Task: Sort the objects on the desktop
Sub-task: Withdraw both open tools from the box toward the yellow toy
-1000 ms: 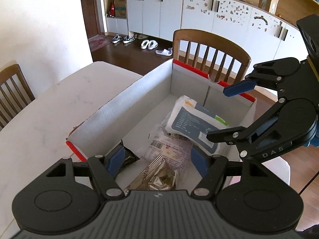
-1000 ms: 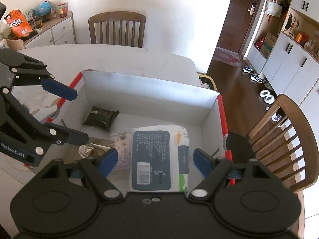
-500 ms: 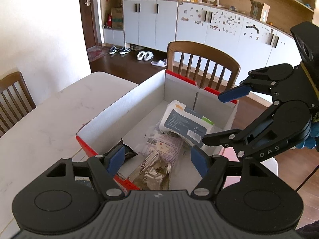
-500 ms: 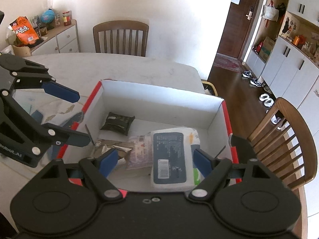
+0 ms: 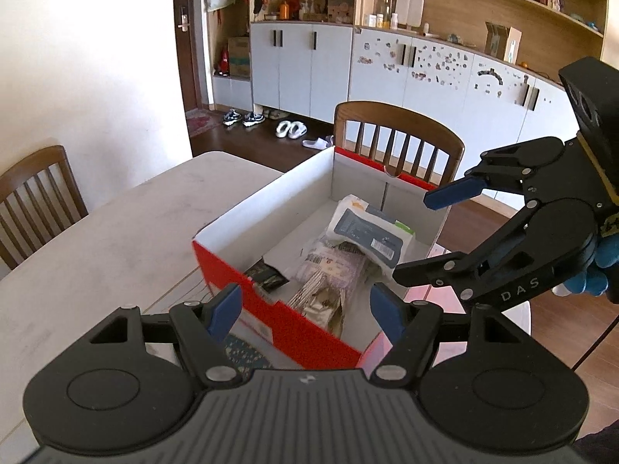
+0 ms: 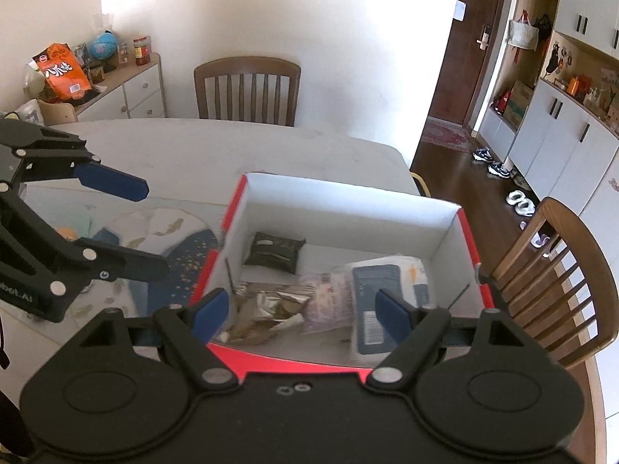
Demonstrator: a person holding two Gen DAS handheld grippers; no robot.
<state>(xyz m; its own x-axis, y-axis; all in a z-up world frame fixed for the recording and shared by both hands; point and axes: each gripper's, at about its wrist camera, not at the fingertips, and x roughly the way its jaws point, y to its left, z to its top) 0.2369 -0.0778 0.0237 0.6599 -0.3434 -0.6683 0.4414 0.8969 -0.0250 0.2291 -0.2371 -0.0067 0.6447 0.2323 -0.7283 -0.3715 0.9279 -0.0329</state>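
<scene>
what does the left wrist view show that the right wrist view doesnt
Only the left wrist view shows the long wall of white cabinets with shelves above, and the right hand-held gripper from the side, jaws open and empty.

Only the right wrist view shows the orange snack bag on a side cabinet, the patterned cloth on the table beside the box, and the left hand-held gripper, also open and empty.

Both show the red and white box, the blue-labelled pack, the dark packet and the foil wrapper.
</scene>
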